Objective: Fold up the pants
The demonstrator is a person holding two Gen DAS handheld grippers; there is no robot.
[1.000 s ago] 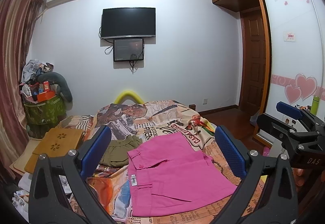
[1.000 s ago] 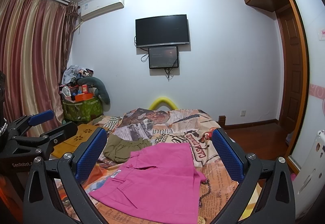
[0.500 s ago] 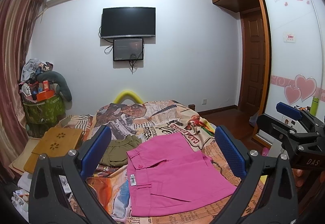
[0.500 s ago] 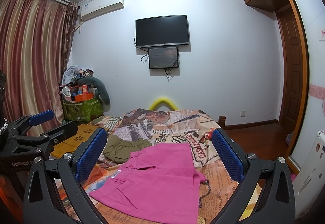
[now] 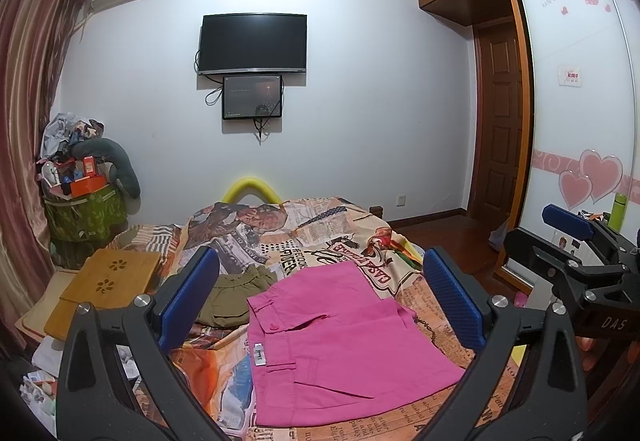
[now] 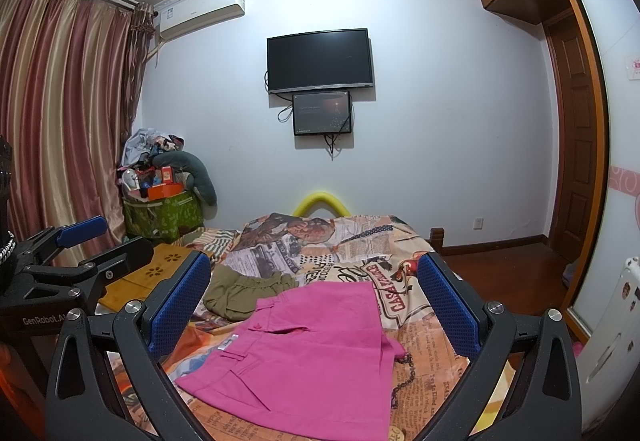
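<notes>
Jaws on both grippers are standing spread wide, pinching nothing. The left gripper (image 5: 320, 301) and the right gripper (image 6: 316, 301) are hovering above the near end of the bed (image 5: 352, 237), well clear of any cloth. Compared with a second ago almost nothing is changing: only a tiny drift of the left view, the right view matching, jaws just as wide, cloth not shifting. Likely this is a pause, either before a first grab or after a finished fold; which one is not clear.

The pink pants (image 5: 340, 349) are lying flat on the printed bedspread in a compact, short, roughly square shape, waistband and white tag toward the left side, one button showing. They are already looking folded at least once, judging by the shape; layer count cannot be told. A further fold would probably call for pinching an edge, and thin flat cloth may slip or drag the bedspread along.

Counts:
- grippers: two, each one showing in the other's view
- pink pants: one
- olive garment (image 5: 236, 293): one, bunched just beside the pink one, at its far left corner; touching or not cannot be told
- wooden lap tray (image 5: 108, 281): one, left of the bed
- wall screens: two, the TV (image 5: 253, 43) with a small monitor (image 5: 252, 97) just under it
</notes>
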